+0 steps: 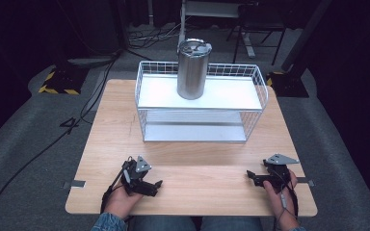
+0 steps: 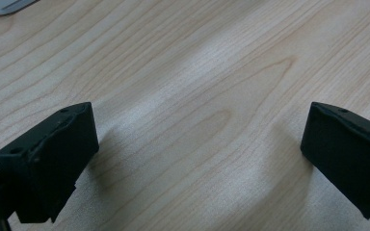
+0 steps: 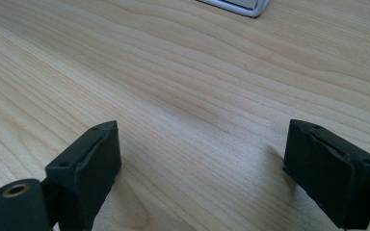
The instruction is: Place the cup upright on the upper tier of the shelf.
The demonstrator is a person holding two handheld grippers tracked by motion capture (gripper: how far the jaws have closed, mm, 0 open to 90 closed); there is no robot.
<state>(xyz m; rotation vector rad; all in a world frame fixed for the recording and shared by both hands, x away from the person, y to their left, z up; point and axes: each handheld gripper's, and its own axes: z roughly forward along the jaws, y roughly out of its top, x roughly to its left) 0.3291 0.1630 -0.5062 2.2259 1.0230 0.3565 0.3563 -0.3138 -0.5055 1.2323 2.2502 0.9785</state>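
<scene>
Meanwhile resting low at table's (image 1: 111, 125) 6 o'clock edge: left gripper (image 1: 155, 185), right gripper (image 1: 251, 177), jaws spread wide, grasping nothing, seemingly idling. Standing upright at 12 o'clock atop wire rack (image 1: 200, 103): steel tumbler (image 1: 192, 70), lidded, likely awaiting reach.

The table (image 1: 111, 144) is pale wood-grain board, smooth with a soft sheen. On it stands a white wire rack (image 1: 257, 103) with 2 smooth white shelves. On the rack's upper shelf, a tumbler (image 1: 191, 72) looks like brushed metal. Both grippers' jaws are matt black plastic.
</scene>
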